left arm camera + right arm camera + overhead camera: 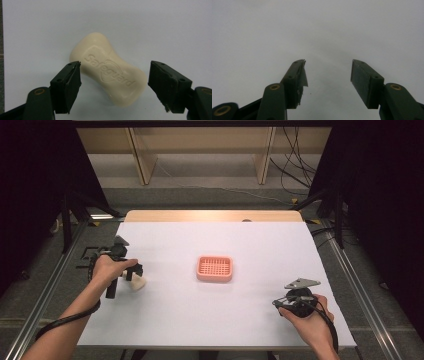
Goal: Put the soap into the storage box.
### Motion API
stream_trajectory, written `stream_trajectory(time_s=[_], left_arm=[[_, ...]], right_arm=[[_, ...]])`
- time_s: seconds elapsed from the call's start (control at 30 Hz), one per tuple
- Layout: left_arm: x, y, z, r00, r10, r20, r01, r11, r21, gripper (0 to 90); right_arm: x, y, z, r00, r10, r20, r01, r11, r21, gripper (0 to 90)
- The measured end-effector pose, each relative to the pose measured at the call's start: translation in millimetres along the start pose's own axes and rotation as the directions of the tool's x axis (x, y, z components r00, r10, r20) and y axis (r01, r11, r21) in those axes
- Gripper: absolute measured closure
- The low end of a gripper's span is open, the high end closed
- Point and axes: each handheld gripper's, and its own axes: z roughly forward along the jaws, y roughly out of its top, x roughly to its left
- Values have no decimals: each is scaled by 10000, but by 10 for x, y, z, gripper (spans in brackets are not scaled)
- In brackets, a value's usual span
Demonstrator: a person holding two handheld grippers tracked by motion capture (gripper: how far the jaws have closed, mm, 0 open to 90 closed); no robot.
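- Looking down from the high view, nearest me I see my right hand holding the right claw low over the near right part of the white worktop, well apart from everything else.
- From the right gripper view, that claw's 2 jaws stand spread, with bare white surface between them and nothing held.
- Farther out on the left side, my left hand holds the left claw right at the cream soap bar.
- From the left gripper view, the left claw is spread wide around the soap bar, which lies flat on the worktop, angled across the gap, "Safeguard" embossed on top; I cannot tell whether either jaw touches it.
- Beyond, near the middle of the worktop, sits a pink slotted soap dish, empty, well apart from both claws.
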Motion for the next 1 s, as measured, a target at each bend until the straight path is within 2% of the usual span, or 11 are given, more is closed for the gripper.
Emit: stream_trajectory(time_s=[0.13, 0.2, 0.27, 0.47, 0.57, 0.63, 0.67, 0.77, 0.9, 0.93, 1.0], left_arm=[[13, 10, 28, 9995, -294, -65, 295, 9994, 189, 251], [59, 24, 11, 9997, 100, -237, -83, 9975, 698, 251], [46, 22, 57, 9988, -435, -231, 442, 9985, 325, 253], [65, 29, 115, 9960, -892, -101, 895, 9955, 326, 246], [74, 45, 103, 9978, -647, -136, 654, 9960, 615, 254], [55, 44, 122, 9961, -875, -115, 879, 9953, 403, 254], [77, 51, 104, 9985, -521, -144, 531, 9956, 771, 254], [43, 62, 136, 9966, -803, -172, 813, 9946, 653, 247], [61, 65, 131, 9980, -598, -201, 613, 9942, 881, 246], [48, 60, 162, 9950, -983, -189, 993, 9928, 672, 244], [74, 60, 156, 9971, -734, -214, 752, 9920, 1012, 236]], right_arm=[[7, 0, 8, 10000, -10, -5, 10, 10000, 2, 450], [12, 1, 12, 10000, -45, -20, 45, 10000, 12, 449], [16, 2, 13, 10000, -95, -31, 95, 10000, 12, 447], [27, 0, 21, 9999, -114, -48, 114, 9999, 25, 446], [25, -2, 21, 9999, -109, -37, 109, 9999, 21, 445], [24, -4, 21, 9999, -103, -39, 103, 9999, 43, 445], [22, -6, 23, 9999, -117, -37, 117, 9999, 35, 444], [26, -5, 25, 9999, -96, -54, 97, 9999, 76, 443], [28, -9, 30, 9999, -70, -76, 71, 9999, 113, 441], [24, -10, 33, 9999, -100, -64, 100, 9999, 109, 441], [22, -11, 37, 9999, -109, -61, 109, 9999, 130, 441]])
